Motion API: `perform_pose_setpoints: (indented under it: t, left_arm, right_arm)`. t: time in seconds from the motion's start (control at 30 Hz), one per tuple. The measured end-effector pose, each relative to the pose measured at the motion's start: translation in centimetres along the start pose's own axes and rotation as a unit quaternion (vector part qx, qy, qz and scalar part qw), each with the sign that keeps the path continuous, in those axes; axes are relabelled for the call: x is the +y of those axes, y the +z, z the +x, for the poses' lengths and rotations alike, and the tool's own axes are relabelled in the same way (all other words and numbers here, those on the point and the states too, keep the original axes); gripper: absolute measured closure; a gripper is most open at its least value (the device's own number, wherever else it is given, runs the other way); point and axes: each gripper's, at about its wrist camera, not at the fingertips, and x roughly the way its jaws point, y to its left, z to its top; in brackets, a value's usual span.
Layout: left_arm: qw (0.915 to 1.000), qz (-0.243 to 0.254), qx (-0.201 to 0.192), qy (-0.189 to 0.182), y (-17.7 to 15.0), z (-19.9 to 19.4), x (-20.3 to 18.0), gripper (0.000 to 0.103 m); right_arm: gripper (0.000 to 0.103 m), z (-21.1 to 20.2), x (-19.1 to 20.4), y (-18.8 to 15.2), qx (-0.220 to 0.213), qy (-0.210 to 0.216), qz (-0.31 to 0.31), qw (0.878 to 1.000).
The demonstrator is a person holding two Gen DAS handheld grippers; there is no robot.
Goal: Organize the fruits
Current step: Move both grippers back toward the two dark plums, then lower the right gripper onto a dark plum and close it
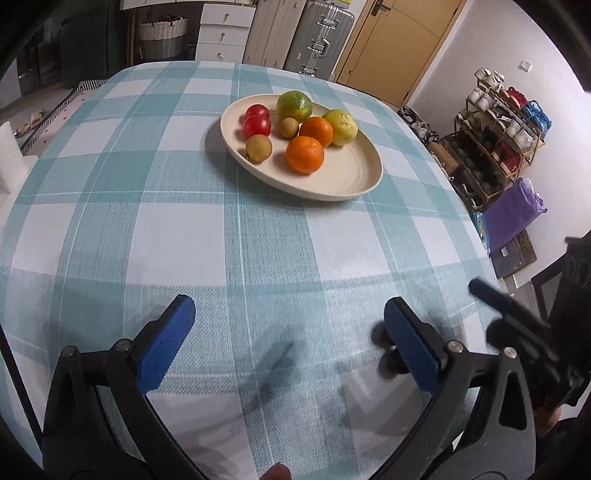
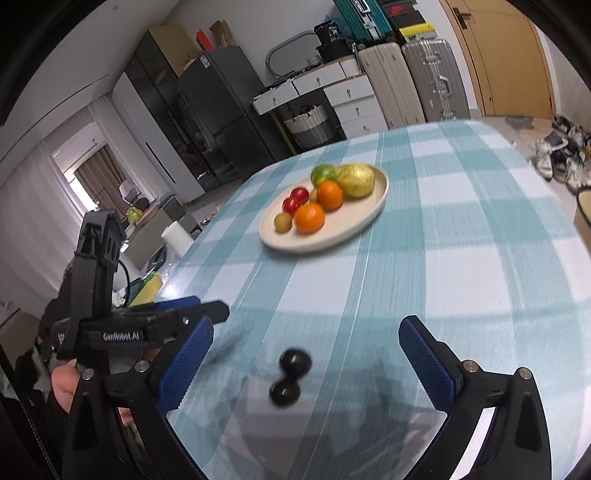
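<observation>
Fruit sits gathered on a cream oval plate toward the far side of a counter covered in a blue-and-white checked cloth. On the plate lie two red tomatoes, a green-orange citrus, a yellow-green fruit, two oranges and two small brown kiwis, all clustered close together, several touching.

Nearer the camera, two small dark round fruits, touching each other, lie on the cloth well apart from the plate. They are blurred, so their kind is unclear.

The left gripper hangs low over the near cloth, its blue-padded fingers spread wide and empty. The right gripper is also spread wide with nothing between its pads; in its own view the two dark fruits lie on the cloth between its fingers, touching neither.

Behind the counter stand suitcases, white drawers and a wooden door.
</observation>
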Motion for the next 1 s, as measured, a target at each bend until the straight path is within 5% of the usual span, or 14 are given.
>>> perform_pose_setpoints:
  t: [0.43, 0.63, 1.0]
  left_arm:
    - [0.9999, 0.001, -0.002, -0.015, -1.6, -0.3, -0.3, 0.001]
    - [0.9998, -0.003, -0.010, -0.015, -1.7, -0.7, 0.0, 0.001]
    - [0.9998, -0.010, -0.005, -0.016, -1.9, -0.7, 0.5, 0.001]
  right_arm:
    - [0.002, 0.9, 1.0, -4.3, 0.025, 0.008, -0.012, 1.000]
    - [0.016, 1.4, 2.0, -4.7, 0.024, 0.000, -0.030, 0.999]
    - [0.076, 3.1, 2.3, -5.2, 0.049, -0.020, -0.036, 0.998]
